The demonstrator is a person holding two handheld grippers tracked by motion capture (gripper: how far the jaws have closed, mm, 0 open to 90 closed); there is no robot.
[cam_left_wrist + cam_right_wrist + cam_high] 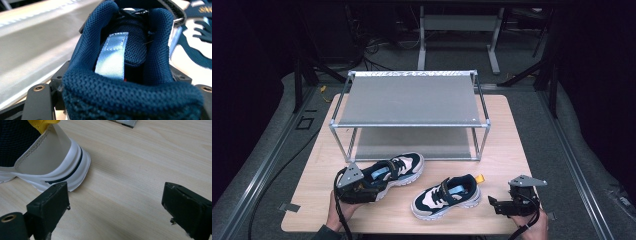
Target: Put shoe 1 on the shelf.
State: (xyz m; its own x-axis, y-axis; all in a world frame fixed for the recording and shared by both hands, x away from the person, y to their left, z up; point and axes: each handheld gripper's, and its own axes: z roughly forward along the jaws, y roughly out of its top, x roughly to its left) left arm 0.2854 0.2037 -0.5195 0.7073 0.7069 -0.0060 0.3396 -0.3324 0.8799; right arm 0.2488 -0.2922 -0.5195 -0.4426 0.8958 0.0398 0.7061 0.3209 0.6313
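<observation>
Near the tabletop's [507,150] front-left corner, left gripper [364,192] pinching one sneaker's [399,167] heel, right gripper [494,204] spread wide behind the other sneaker [447,196]

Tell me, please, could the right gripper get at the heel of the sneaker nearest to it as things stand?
Probably yes. The right gripper stands open beside the sneaker, whose heel lies just ahead of its jaws with bare table between. The left gripper is busy with the other sneaker, well clear.
</observation>
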